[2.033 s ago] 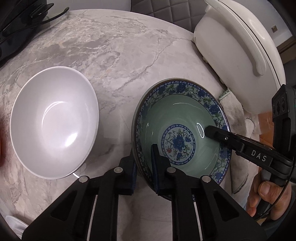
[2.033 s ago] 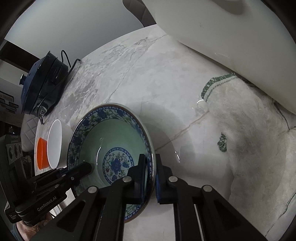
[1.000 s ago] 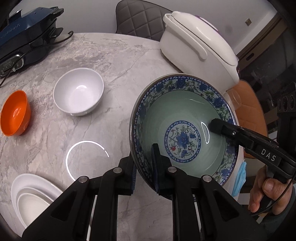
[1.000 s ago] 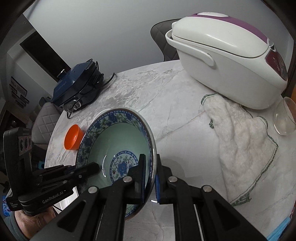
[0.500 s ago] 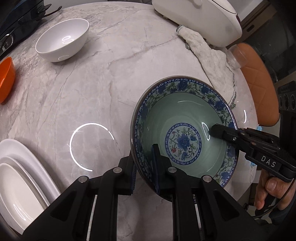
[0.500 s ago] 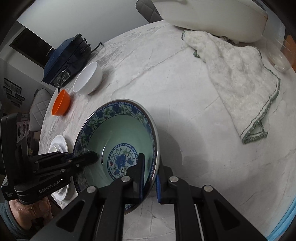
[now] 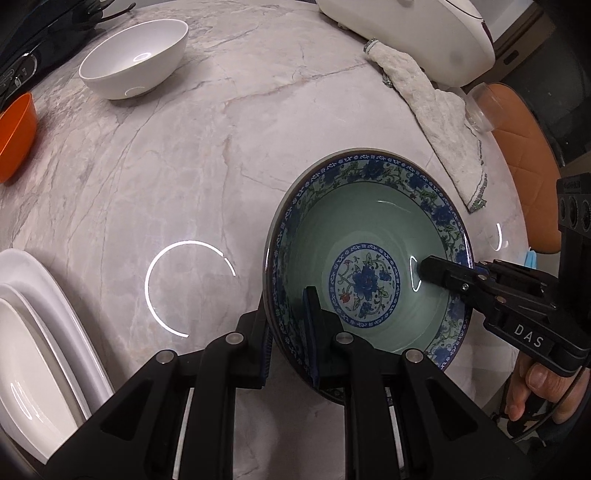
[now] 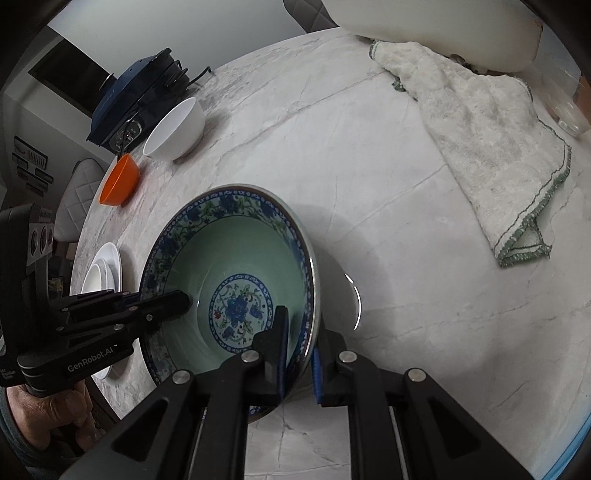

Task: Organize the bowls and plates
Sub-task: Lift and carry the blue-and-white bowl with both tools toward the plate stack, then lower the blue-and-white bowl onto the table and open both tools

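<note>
1. Left gripper (image 7: 288, 332) clamped on the near rim of the blue-patterned bowl (image 7: 369, 236), one finger inside the bowl, the other outside against its wall.
2. Right gripper (image 8: 299, 354) pinching the opposite rim of the same bowl (image 8: 229, 236) the same way, inner finger down the green wall, outer finger behind the rim.
3. Seen from the left gripper: right gripper (image 7: 443, 275) reaching in from the right, fingertip on the bowl's inner wall, a hand (image 7: 535, 391) on its handle at the lower right edge.
4. Seen from the right gripper: left gripper (image 8: 162, 302) coming in from the left, a hand (image 8: 51, 417) below it.
5. Bowl low over the marble counter (image 7: 192, 158), upright; contact with the counter impossible to tell.
6. Left of the left gripper, at the counter's edge: nested white plates (image 7: 33, 339).
7. Ahead and to the right of the right gripper: crumpled white cloth (image 8: 487, 147) with green edging, lying flat.
8. Farther ahead, to the left of both: orange bowl (image 8: 120, 181), then white bowl (image 7: 136, 59) beyond it, standing apart from each other.
9. At the far left edge: dark blue appliance (image 8: 140, 92) with a cord.
10. At the far right: white cooker (image 7: 417, 33), the cloth's end tucked just beside it, and a clear glass (image 7: 480, 107) near the cloth.
</note>
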`<move>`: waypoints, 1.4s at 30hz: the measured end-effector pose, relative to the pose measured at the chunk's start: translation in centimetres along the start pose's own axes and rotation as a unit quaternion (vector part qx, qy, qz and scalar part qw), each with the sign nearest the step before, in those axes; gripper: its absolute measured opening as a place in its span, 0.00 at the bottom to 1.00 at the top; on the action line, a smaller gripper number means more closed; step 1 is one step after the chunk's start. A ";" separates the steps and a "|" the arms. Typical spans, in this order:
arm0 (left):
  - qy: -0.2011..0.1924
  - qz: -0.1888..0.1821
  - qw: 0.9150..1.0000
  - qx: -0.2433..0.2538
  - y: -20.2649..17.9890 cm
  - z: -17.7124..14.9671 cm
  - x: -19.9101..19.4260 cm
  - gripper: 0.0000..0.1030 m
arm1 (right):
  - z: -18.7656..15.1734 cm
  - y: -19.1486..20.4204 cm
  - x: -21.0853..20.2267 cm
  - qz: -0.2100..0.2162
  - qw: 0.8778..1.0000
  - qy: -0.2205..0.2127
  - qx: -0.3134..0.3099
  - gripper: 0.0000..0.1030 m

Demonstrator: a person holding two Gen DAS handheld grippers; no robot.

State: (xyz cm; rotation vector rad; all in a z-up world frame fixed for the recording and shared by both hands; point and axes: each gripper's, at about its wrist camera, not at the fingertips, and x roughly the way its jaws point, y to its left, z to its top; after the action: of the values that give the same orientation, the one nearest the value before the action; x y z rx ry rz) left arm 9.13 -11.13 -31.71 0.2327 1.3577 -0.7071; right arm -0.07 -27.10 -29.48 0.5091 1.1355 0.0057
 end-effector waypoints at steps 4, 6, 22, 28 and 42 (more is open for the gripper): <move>0.000 0.000 1.000 -0.013 0.1 -0.1 -0.1 0.44 | -0.2 -0.1 -0.3 0.003 1.000 -0.010 -0.007 0.29; -0.007 -0.001 1.000 -0.018 0.2 -0.3 -0.9 0.76 | -0.2 -0.4 -0.8 0.007 1.000 -0.015 0.000 0.56; -0.067 -0.016 0.996 -0.054 3.4 -1.2 -11.4 0.99 | -0.4 -3.4 -5.8 -0.011 0.997 -0.064 0.044 0.71; -0.073 0.000 0.993 -0.096 9.0 -0.9 -13.3 0.99 | 0.6 -1.1 -6.1 -0.024 0.994 -0.085 0.056 0.71; -0.105 0.043 0.986 -0.122 34.7 4.9 -16.5 0.98 | 11.0 18.6 -2.3 0.031 0.995 -0.100 0.004 0.71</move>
State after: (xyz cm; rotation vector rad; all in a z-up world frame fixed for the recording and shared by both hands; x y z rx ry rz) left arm 32.69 18.50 -23.44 0.0202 1.2122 -0.4729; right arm 13.10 -15.47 -16.70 0.5394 0.9243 0.0031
